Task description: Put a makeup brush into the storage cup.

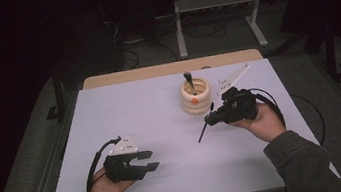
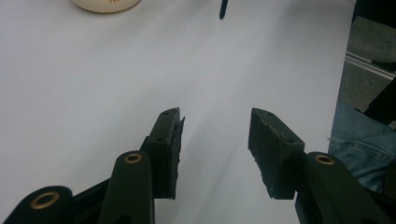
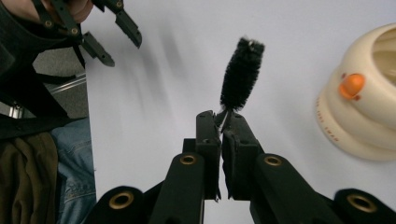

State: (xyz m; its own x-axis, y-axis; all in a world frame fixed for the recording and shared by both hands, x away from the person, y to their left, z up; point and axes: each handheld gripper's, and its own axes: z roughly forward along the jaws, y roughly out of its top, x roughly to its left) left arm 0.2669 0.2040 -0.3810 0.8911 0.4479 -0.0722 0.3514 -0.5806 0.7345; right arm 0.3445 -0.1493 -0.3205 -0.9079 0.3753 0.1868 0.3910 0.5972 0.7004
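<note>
My right gripper (image 1: 209,118) is shut on the thin stem of a black bristle brush (image 1: 202,131), held above the table just right of a cream ring-shaped pot (image 1: 194,97). Along its own jaws (image 3: 220,116), the brush's bristle head (image 3: 242,74) sticks out past the tips, with the pot (image 3: 364,107) and its orange beak off to the right. A second dark tool (image 1: 189,79) stands in the pot. My left gripper (image 1: 150,160) rests low at the table's front left, open. Nothing lies between its jaws (image 2: 215,140), and only white table is below them.
The white tabletop (image 1: 126,117) spans the view, with a wooden edge at the back. Dark floor, cables and a metal stand lie beyond. The person's jeans (image 2: 364,144) show past the table's near edge. The pot's base (image 2: 105,4) sits far ahead of the left jaws.
</note>
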